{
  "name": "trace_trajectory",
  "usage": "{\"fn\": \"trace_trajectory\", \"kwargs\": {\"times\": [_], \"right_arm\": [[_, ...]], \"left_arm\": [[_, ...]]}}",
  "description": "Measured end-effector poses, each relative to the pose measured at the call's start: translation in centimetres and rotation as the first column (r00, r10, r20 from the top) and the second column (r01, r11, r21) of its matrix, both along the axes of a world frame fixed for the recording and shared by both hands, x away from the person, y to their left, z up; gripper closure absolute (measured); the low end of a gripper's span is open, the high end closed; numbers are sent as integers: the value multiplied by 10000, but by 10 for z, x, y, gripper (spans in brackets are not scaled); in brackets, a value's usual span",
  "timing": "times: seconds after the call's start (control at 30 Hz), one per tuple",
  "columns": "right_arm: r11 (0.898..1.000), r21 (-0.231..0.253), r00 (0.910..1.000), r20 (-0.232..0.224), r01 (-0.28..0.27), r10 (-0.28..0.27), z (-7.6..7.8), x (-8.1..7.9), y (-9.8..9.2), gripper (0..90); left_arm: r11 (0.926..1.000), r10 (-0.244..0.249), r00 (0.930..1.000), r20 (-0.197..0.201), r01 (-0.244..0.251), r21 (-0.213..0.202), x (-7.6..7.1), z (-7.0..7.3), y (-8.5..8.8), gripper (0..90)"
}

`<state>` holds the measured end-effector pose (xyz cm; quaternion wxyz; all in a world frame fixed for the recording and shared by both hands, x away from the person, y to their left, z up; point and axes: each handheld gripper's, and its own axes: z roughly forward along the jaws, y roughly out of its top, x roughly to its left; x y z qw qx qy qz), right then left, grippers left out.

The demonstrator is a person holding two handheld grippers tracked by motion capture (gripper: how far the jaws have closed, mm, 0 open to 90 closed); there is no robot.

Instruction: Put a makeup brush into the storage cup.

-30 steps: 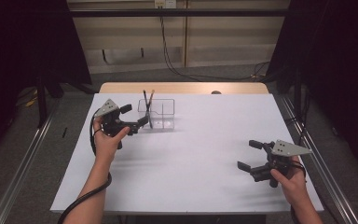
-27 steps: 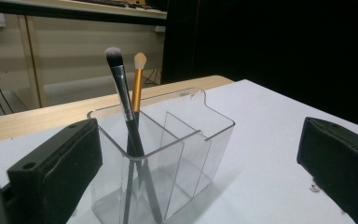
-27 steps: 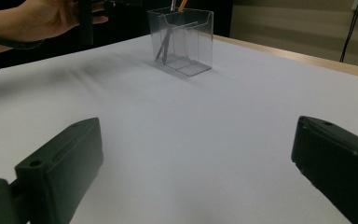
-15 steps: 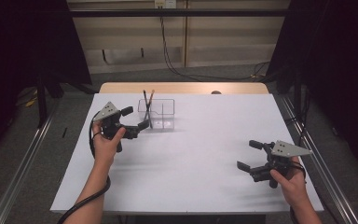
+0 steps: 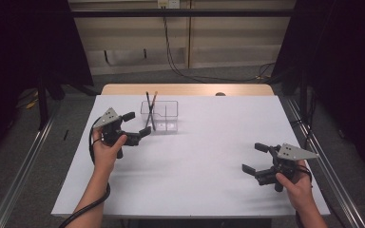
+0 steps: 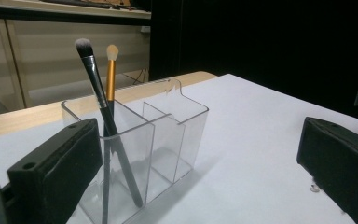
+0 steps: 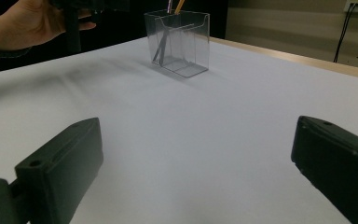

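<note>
Since a second ago the left gripper [image 5: 134, 128] has drawn a little back from the clear organiser [image 5: 159, 117], while the right gripper [image 5: 255, 158] has kept its place over the near right of the tabletop [image 5: 204, 156]. Both grippers stand wide open with nothing between their jaws. The organiser sits toward the far left-centre of the tabletop, just beyond the left gripper's jaw tips, and the left gripper view shows it split into compartments; its leftmost one holds two makeup brushes leaning crosswise, a black-handled brush [image 6: 103, 107] with a pale-tipped dark head and a gold-handled brush [image 6: 110, 77] with a light head. The work in hand looks to be the brushes, probably lifting one out. They should be light and stiff, with thin, smooth, likely slippery handles, so a firm squeeze across the bare handle just above the rim seems best, leaving the soft bristles untouched. The organiser itself looks like thin hard plastic, light enough to slide or tip if a jaw knocks its wall, and a brush dragged sideways against its crossed neighbour could topple both; a straight pull along the handle's lean seems the safer line.
</note>
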<state>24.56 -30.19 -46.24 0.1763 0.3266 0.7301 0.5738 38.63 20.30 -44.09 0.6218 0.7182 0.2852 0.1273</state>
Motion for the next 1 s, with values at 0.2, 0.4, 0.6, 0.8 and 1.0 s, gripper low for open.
{"fn": "trace_trajectory", "kwargs": {"times": [0.2, 0.4, 0.6, 0.8, 1.0], "right_arm": [[10000, -18, 10000, -4, 3, -3, -1, 0, 2, 17], [10000, -50, 10000, -11, -17, 17, -1, -1, 2, 17], [10000, -25, 10000, -14, 25, -25, -1, -1, 0, 17], [10000, 13, 10000, 0, 36, -36, -1, -1, 0, 17], [10000, -8, 10000, 3, 72, -72, -1, -1, 0, 18]], "left_arm": [[10000, -78, 9999, 86, 77, 30, -6, 2, 5, 0], [9999, -133, 9999, 59, 133, 52, -11, 1, 7, 0], [9998, -212, 9998, 23, 212, 69, -16, -3, 7, 0], [9993, -329, 9995, -7, 329, 160, -19, -6, 6, 0], [9982, -478, 9988, -66, 480, 370, -22, -9, 7, 0]]}}
